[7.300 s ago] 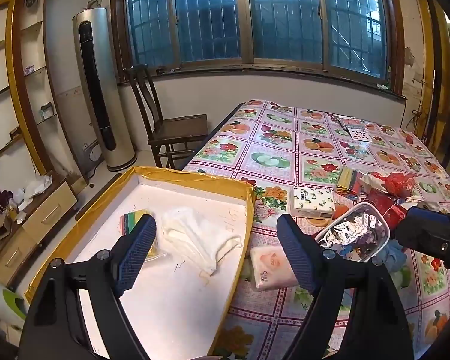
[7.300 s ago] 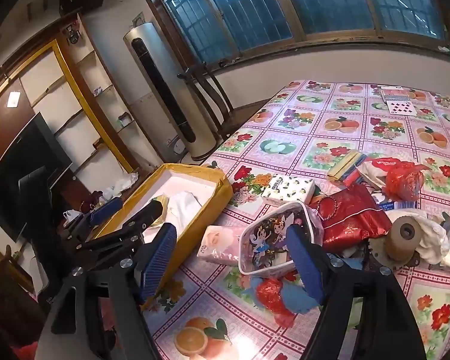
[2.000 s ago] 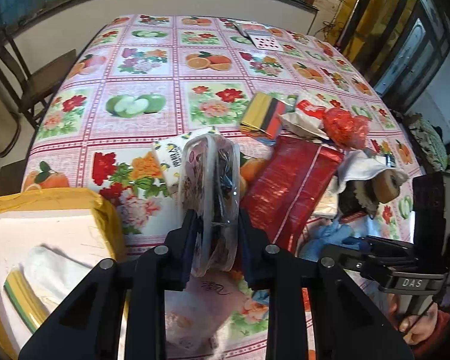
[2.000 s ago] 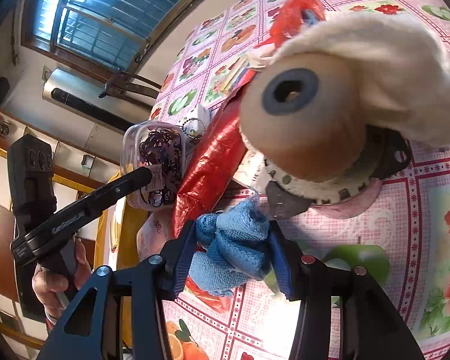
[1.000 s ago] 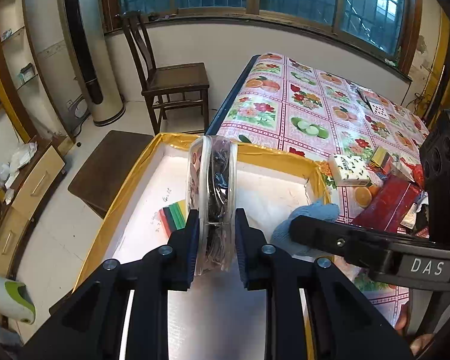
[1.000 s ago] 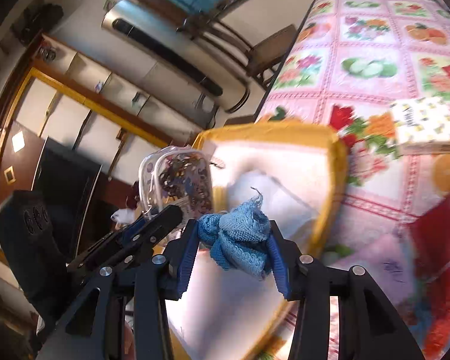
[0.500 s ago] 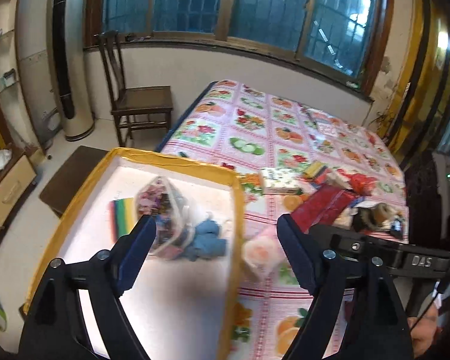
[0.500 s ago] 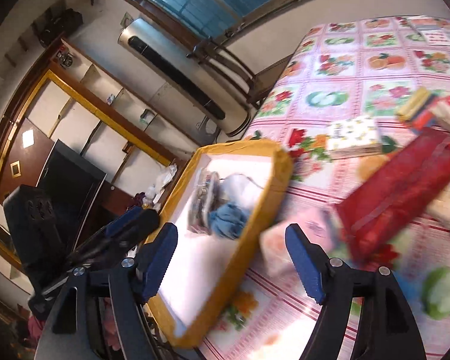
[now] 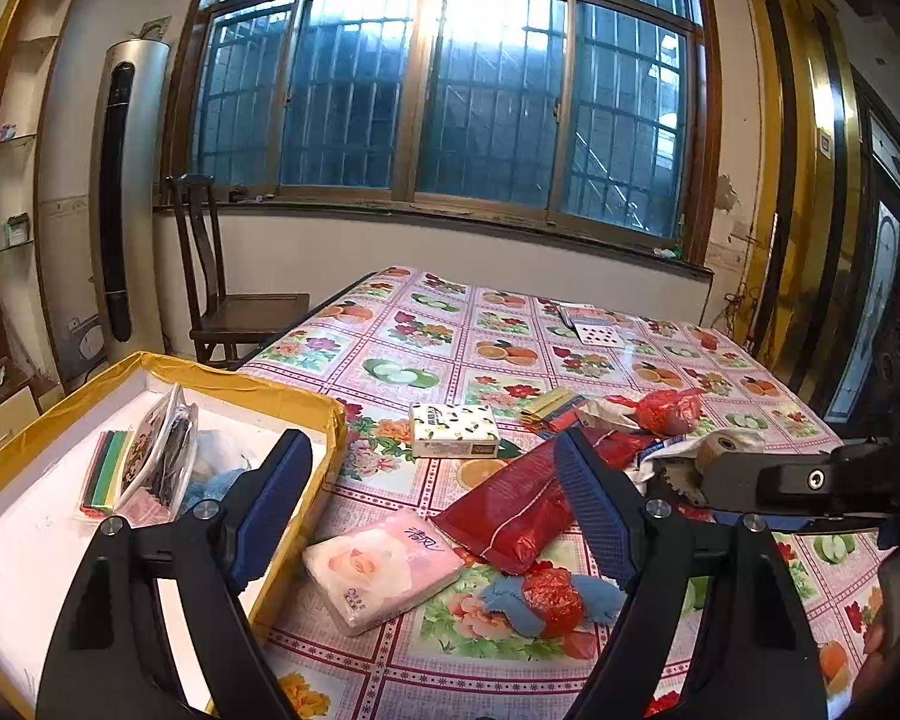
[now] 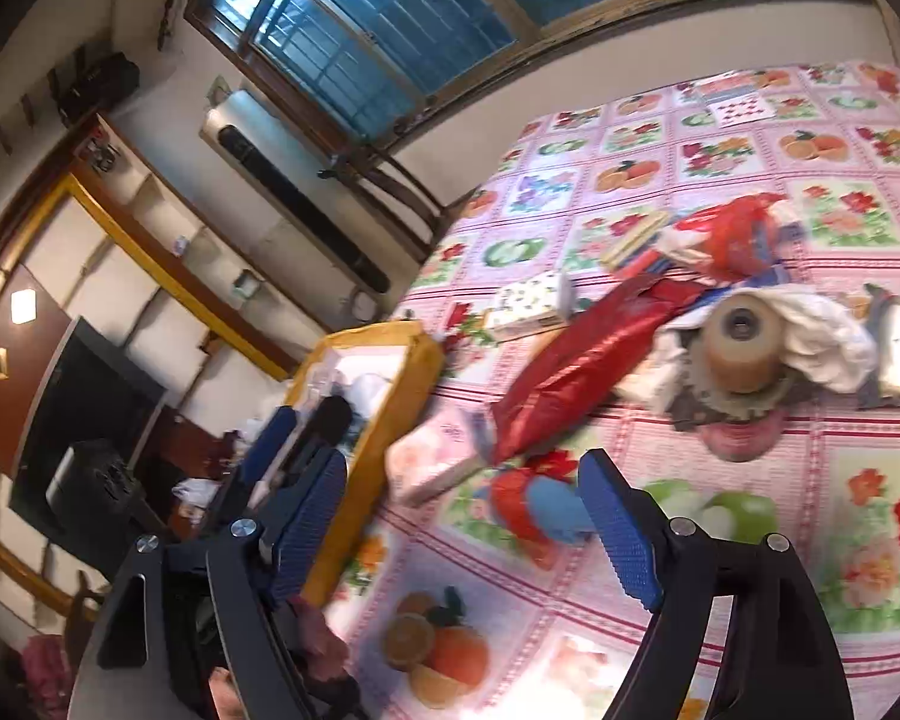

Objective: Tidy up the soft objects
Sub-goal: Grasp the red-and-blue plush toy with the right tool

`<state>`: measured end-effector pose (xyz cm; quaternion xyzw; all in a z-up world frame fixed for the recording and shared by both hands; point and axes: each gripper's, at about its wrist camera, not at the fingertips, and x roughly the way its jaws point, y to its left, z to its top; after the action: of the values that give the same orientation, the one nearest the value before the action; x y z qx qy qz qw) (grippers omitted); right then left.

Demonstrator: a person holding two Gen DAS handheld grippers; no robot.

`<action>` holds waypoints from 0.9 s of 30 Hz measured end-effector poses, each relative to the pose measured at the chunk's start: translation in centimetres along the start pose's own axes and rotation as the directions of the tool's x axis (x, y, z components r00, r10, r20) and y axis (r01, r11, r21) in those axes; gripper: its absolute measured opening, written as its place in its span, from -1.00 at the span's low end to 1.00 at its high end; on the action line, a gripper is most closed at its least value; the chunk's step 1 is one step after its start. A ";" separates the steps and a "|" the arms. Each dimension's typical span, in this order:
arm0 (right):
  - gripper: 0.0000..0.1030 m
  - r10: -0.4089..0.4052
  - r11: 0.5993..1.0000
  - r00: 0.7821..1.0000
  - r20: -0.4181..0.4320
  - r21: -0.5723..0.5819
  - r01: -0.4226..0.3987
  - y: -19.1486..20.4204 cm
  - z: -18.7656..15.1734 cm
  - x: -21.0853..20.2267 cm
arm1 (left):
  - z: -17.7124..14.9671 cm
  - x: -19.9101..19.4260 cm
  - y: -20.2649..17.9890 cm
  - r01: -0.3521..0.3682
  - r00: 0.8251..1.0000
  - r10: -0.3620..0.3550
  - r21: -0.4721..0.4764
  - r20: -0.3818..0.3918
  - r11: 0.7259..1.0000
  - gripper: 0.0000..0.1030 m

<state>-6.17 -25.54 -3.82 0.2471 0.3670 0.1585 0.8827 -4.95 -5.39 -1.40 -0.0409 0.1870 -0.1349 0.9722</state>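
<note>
Left wrist view: both claws point(image 9: 429, 501) point(image 10: 465, 519) gape empty, pink tissue pack point(image 9: 381, 573) between left fingers.

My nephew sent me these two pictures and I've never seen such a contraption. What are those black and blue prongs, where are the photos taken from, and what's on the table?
No robot here: a person holds a two-finger gripper in each hand, each carrying a wide-angle camera. One picture looks along the left gripper, the other along the right gripper. Both are open and hold nothing. On the flowered tablecloth lie a pink tissue pack, a shiny red pouch and a blue cloth with red plastic. The yellow-rimmed box holds a clear pouch and other soft things.
</note>
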 end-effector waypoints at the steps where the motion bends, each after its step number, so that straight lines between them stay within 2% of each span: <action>1: 0.61 -0.007 1.000 1.000 -0.002 0.002 0.007 -0.4 0.0 0.0 | -0.4 -0.2 0.1 -0.021 0.999 0.021 -0.004 0.028 1.000 0.62; 3: 0.61 -0.010 1.000 1.000 -0.009 0.019 0.010 -1.5 0.0 0.0 | -1.0 -0.7 0.2 -0.058 0.995 0.057 0.011 0.086 0.998 0.62; 6: 0.61 -0.005 0.999 1.000 -0.021 0.043 0.006 -2.6 -0.2 0.1 | -0.8 -0.8 -0.1 -0.081 0.991 0.078 0.027 0.106 0.996 0.62; 8: 0.61 -0.003 0.999 1.000 -0.028 0.040 0.004 -2.7 -0.3 0.3 | -0.9 -0.5 -0.3 -0.092 0.992 0.087 0.044 0.092 0.995 0.76; 10: 0.61 -0.009 1.000 0.999 -0.038 0.024 0.010 -2.5 -0.5 0.6 | -1.0 -0.4 -0.2 -0.140 0.987 0.136 0.035 0.089 0.990 0.84; 11: 0.61 -0.017 1.000 0.999 -0.044 0.013 0.017 -2.3 -0.6 0.9 | -1.0 -0.5 -0.1 -0.159 0.984 0.156 0.023 0.087 0.987 1.00; 14: 0.61 -0.073 0.997 0.996 -0.058 -0.038 0.071 -1.7 -0.9 1.7 | -1.4 -0.6 0.9 -0.193 0.980 0.194 -0.028 0.050 0.981 1.00; 18: 0.61 -0.125 0.988 0.988 -0.094 -0.098 0.116 -1.5 -1.3 2.9 | -1.5 -0.4 1.9 -0.181 0.983 0.183 -0.074 0.023 0.981 1.00; 20: 0.61 -0.139 0.985 0.984 -0.111 -0.115 0.126 -1.5 -1.4 3.3 | -1.5 0.7 2.3 -0.150 0.988 0.146 -0.067 -0.059 0.986 1.00; 21: 0.61 -0.146 0.982 0.981 -0.125 -0.138 0.129 -1.4 -1.6 3.6 | -1.3 1.2 2.5 -0.160 0.983 0.153 -0.066 -0.100 0.985 1.00; 23: 0.61 -0.170 0.970 0.975 -0.147 -0.198 0.139 -1.1 -1.9 4.3 | -0.8 1.7 2.9 -0.134 0.981 0.122 -0.068 -0.150 0.989 1.00; 27: 0.61 -0.183 0.951 0.965 -0.187 -0.281 0.126 -0.6 -1.8 6.2 | 1.3 3.2 3.4 -0.075 0.961 0.045 -0.103 -0.274 0.992 1.00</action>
<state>-3.20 -22.54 -8.80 0.0783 0.4521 0.1620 0.8737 -0.77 -2.96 -1.75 -0.0710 0.3266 -0.0990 0.9373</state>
